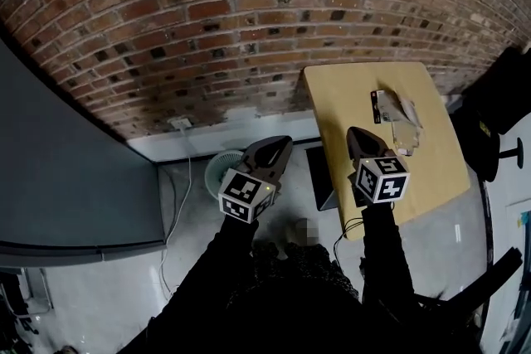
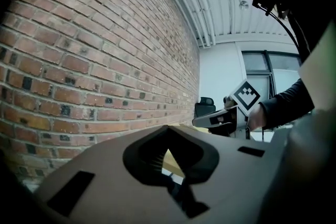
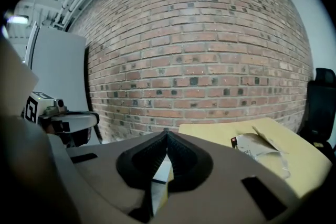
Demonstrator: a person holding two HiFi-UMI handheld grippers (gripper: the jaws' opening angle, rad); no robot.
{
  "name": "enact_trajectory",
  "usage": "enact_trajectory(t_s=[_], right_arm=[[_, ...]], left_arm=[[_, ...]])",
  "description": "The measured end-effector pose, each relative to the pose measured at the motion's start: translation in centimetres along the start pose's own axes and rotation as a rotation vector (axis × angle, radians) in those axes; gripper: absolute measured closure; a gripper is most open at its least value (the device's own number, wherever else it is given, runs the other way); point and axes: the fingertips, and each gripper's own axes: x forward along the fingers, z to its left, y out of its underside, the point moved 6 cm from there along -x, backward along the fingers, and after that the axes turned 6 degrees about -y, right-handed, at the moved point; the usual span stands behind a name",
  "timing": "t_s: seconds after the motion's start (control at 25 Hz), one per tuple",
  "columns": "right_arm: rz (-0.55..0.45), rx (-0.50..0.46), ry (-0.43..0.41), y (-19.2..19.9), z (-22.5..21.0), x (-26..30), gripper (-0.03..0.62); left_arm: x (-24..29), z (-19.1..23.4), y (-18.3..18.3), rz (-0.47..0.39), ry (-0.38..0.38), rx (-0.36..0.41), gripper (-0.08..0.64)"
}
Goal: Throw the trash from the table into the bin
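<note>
At the far left, by the brick wall (image 1: 207,21), the bin (image 1: 214,172) is seen on the floor. Just right of it the left gripper (image 1: 284,143) is held shut and empty. The right gripper (image 1: 356,133) is likewise shut on nothing. On the table (image 1: 332,91) the wrapper (image 1: 393,107) is laid flat, its long axis across the table and its dark end pointing left.

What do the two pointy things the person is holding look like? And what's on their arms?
The left gripper and right gripper are grey-brown and pointed like beaks, with dark ribbed pads inside. Each carries a white cube with black square markers. The person's sleeves are black.
</note>
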Motion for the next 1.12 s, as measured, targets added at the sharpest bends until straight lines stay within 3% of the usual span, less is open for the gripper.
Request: enact_trajectory(t_s=[0.6, 1.12], right_arm=[[-0.022, 0.045, 0.082, -0.1, -13.2, -3.6, 0.58], [-0.011, 0.022, 0.267, 1.1, -23.0, -3.6, 0.575]], left_arm=[[9.6, -5.7, -1.5, 0.027, 0.036, 0.012, 0.555], [16.0, -8.5, -0.4, 0.061, 0.029, 0.0, 0.555]])
